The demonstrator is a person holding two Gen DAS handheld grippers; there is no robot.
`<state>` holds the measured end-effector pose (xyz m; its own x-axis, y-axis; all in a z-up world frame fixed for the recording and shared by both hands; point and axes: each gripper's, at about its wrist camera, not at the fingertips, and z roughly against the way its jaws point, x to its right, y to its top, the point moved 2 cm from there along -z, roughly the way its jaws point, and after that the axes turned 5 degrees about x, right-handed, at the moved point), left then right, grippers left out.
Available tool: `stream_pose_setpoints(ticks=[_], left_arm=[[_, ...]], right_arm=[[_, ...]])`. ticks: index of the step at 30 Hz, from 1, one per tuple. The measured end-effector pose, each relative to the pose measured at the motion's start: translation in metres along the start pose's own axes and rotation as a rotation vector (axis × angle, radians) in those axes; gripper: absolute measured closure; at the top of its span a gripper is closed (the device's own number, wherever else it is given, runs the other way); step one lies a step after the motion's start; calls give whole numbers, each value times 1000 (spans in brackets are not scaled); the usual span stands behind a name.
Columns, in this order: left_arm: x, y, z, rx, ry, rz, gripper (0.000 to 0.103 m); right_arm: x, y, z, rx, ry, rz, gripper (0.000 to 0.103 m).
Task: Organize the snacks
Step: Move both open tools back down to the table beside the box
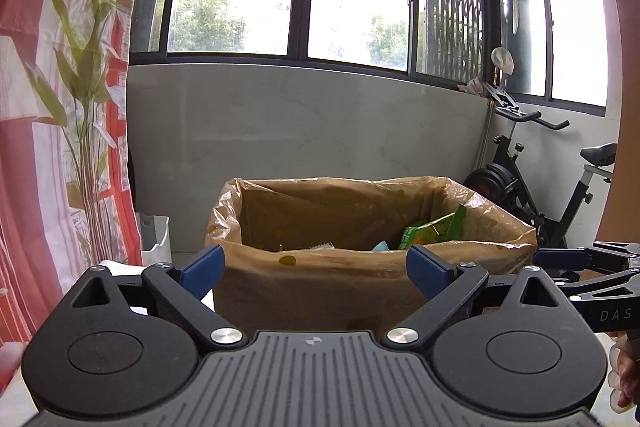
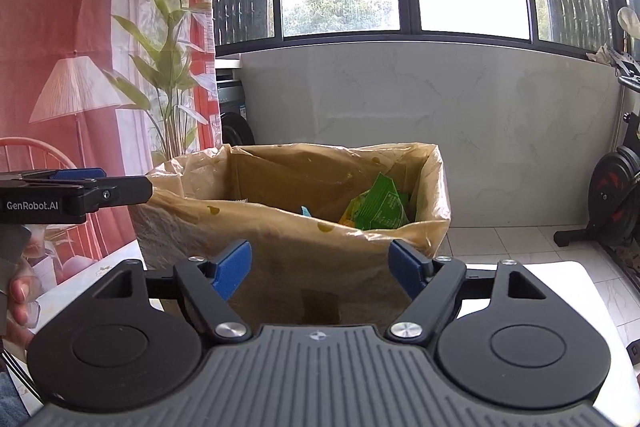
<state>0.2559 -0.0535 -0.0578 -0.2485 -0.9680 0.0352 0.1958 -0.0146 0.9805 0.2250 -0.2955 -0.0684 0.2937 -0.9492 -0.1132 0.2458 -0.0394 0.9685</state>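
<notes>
Left claw (image 1: pixel 314 269): we see its blue pads spread wide, nothing between them.
Right claw (image 2: pixel 320 269): pads apart, empty.
Bag-lined box (image 1: pixel 372 227): just ahead of both claws, mouth up.
Green snack packet (image 2: pixel 380 207): inside at the right, tilted, long axis leaning upward.
Left view only: exercise bike (image 1: pixel 540 187).
Right view only: bench (image 2: pixel 560 291) corner, white.

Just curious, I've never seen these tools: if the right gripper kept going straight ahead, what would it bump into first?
Most likely the bag over the box: its near wall fills the gap between the open jaws of the right gripper, which holds nothing. How far off it is I cannot tell.
</notes>
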Motion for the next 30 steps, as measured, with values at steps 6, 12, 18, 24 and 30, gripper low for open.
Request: stream_pose_setpoints(ticks=[6,12,18,24,30], left_arm=[[2,-29,-3,-103,-24,33,4],[5,-55,-13,-196,-28,20,5],[10,-82,-23,-271,-30,34,5],[21,-115,-42,-383,-27,93,10],[31,-133,-59,-442,-16,108,17]], right_arm=[[-4,-23,5,-38,-4,17,18],[-1,-50,1,-92,-3,16,18],[7,-76,-8,-113,-38,16,18],[14,-113,-18,-160,-90,42,19],[16,-134,-17,-151,-107,93,20]])
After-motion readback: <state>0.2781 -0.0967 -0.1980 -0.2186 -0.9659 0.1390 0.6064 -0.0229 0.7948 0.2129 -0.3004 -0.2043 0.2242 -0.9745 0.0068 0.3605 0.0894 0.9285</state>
